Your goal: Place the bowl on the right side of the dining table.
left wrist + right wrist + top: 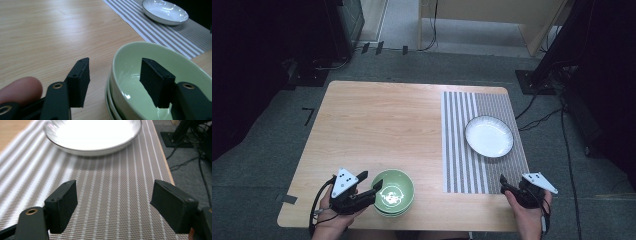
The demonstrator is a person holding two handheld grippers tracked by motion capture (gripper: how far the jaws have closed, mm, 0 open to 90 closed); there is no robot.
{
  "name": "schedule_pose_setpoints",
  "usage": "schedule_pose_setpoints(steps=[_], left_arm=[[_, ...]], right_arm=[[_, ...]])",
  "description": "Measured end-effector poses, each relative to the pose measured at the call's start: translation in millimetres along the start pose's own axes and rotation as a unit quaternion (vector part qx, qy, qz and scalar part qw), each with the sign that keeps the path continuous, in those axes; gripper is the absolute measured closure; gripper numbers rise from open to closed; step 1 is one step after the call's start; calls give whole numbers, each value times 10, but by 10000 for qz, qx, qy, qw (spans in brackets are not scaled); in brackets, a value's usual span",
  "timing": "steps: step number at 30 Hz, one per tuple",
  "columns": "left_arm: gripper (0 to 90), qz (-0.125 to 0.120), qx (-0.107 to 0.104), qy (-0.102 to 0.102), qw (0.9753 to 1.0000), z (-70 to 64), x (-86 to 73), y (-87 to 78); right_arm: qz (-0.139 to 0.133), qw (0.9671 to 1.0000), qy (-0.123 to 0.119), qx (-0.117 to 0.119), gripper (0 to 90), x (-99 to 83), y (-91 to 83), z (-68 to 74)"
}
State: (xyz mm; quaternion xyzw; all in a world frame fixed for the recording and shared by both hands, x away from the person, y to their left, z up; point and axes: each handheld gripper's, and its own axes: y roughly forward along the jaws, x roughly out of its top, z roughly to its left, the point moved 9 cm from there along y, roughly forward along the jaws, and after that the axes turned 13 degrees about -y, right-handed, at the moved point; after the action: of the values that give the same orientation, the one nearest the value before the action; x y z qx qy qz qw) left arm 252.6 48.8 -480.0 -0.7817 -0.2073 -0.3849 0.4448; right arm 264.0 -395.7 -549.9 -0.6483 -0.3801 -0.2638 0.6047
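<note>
Likely glazed ceramic, that top green bowl [160, 75] — stiff, slick, chippable; best pinched at the near rim, where left gripper [113, 82] straddles it, jaws spread.

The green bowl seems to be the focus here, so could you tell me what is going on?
A person holds a gripper in each hand. The left gripper is open, its jaws straddling the rim of the top green bowl in a small stack. The right gripper is open above the striped mat, facing the white plate.
</note>
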Motion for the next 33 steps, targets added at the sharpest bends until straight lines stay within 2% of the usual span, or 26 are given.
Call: schedule_pose_setpoints(steps=[2,5,7,13,15,18,19,20,21,22,27,29,33], left_arm=[[467,12,9,0,10000,-5,-9,9],[554,121,-109,-21,9999,-28,-39,23],[592,169,-71,22,9998,-25,-54,33],[653,294,9,85,9995,-35,-106,74],[690,267,122,128,9995,-26,-107,74],[740,238,186,167,9994,-13,-102,69],[740,233,248,259,9991,-16,-107,72],[743,233,248,259,9991,-16,-107,72],[747,191,400,404,9982,-23,-110,78],[751,191,400,404,9982,-23,-110,78],[775,146,445,500,9977,-20,-111,101],[819,156,407,499,9978,-33,-114,113],[826,100,381,506,9979,-47,-105,120]], right_arm=[[-50,10000,-22,28,204,28,-18,25],[-144,9998,-123,63,197,98,-55,100],[-198,9997,-128,64,194,134,-73,132],[-464,9985,-43,294,175,298,-144,269],[-536,9979,-78,347,175,349,-156,325],[-587,9973,-173,405,174,414,-170,423],[-614,9969,-210,440,174,438,-180,456],[-641,9966,-239,469,174,463,-191,494],[-660,9963,-283,464,174,488,-202,525],[-688,9960,-321,470,174,515,-214,557],[-811,9936,-300,724,182,633,-274,725],[-869,9916,-303,904,203,720,-308,854],[-915,9879,-351,1203,222,841,-339,1090]])
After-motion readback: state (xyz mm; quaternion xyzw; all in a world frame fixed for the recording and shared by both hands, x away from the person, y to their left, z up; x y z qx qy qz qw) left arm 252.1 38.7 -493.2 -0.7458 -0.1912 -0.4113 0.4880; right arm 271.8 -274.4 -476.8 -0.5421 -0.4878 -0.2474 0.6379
